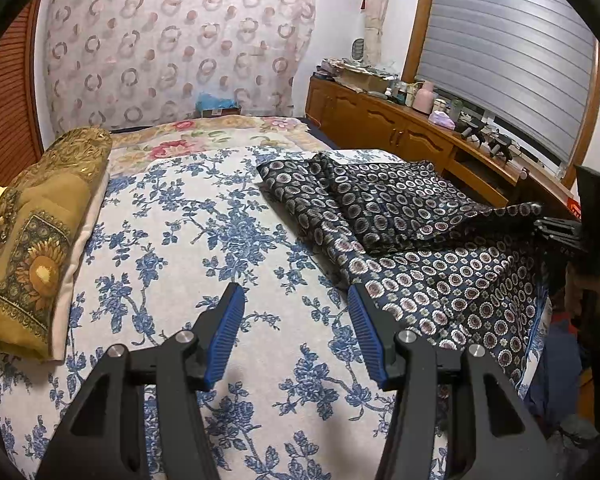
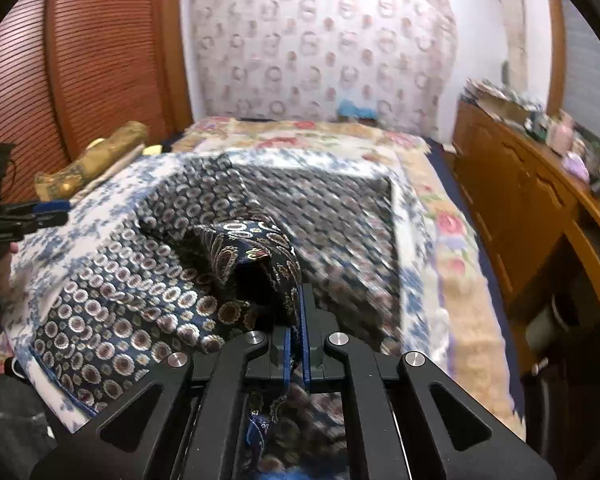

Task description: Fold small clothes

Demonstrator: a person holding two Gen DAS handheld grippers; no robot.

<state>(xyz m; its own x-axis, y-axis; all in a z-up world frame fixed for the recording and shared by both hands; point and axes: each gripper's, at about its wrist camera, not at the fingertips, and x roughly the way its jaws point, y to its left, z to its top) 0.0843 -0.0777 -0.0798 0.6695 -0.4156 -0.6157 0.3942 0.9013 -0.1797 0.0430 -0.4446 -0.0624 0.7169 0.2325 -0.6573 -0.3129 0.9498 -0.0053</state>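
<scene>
Lying along the far left edge of the bed, a folded golden sunflower cloth (image 1: 40, 240) rests on the blue-flowered sheet (image 1: 204, 240), well apart from everything else. Next comes the left gripper (image 1: 296, 294) — its blue-padded fingers (image 1: 226, 332) stand apart with nothing between them, hovering over bare sheet just beside the near edge of the garment. To its right the dark patterned garment (image 1: 420, 264) (navy, covered in small pale rings) lies spread on the sheet, partly folded, with one doubled layer lying over the rest toward the far side. At the right margin of the left wrist view the right gripper (image 1: 548, 228) shows dark against the fabric, and a corner of the cloth rises to it.

From the right wrist view the right gripper (image 2: 300, 300) is clenched on the garment (image 2: 140, 320) — a bunched fold of cloth stands up out of the closed pads (image 2: 306, 332) and more of it hangs down behind them. Much of this view is blurred. A wooden sideboard (image 2: 520, 200) crowded with small items runs along the right wall, beside the bed.
</scene>
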